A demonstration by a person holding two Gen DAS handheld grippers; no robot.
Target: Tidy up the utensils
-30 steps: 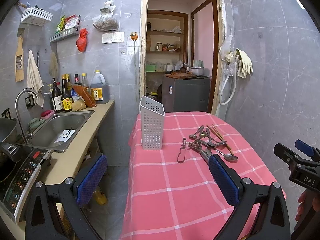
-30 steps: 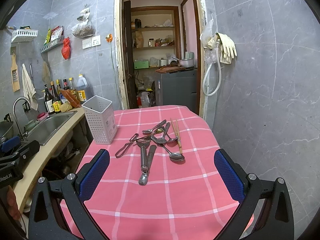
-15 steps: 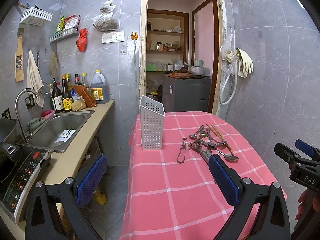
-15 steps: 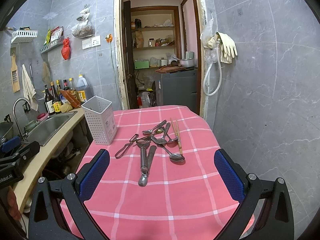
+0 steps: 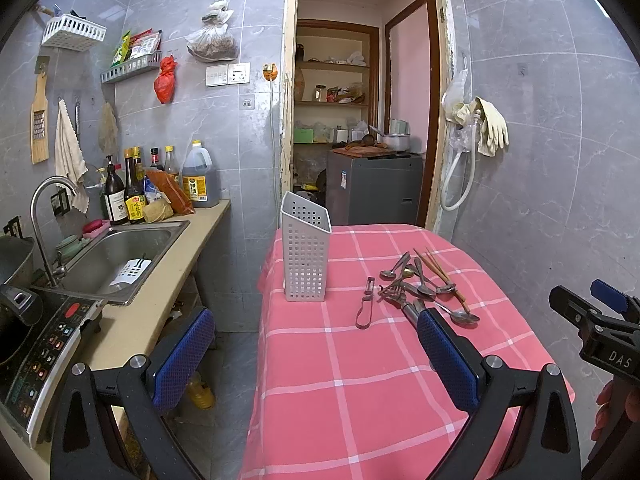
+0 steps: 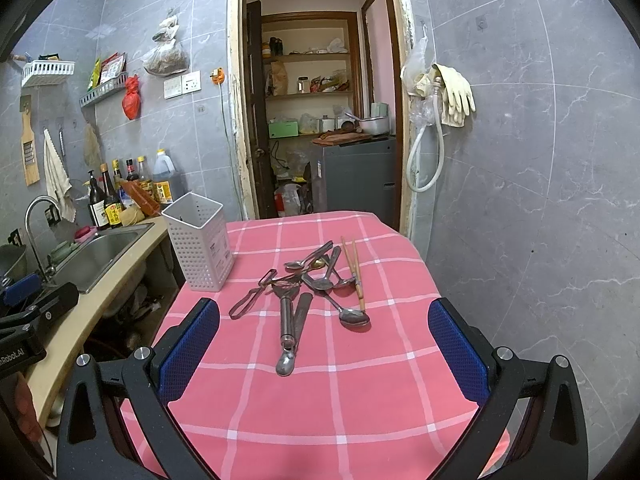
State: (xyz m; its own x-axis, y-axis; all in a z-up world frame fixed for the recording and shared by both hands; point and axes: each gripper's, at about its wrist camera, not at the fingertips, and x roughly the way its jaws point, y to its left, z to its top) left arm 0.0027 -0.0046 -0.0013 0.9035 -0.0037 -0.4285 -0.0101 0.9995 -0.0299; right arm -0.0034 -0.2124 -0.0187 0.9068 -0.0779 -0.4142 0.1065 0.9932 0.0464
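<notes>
A: Utensils?
B: Heap of steel spoons, peeler and wooden chopsticks on the pink-checked desk, beside the white perforated plastic holder.
A: Grippers?
B: Left gripper, right gripper: jaws spread wide, empty.

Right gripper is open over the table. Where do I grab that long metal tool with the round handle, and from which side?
Take the long metal tool on its straight round shaft, mid-length, coming from above with the right gripper and the fingers across it. It lies flat, handle end towards you; a flat utensil lies close along its right side.
</notes>
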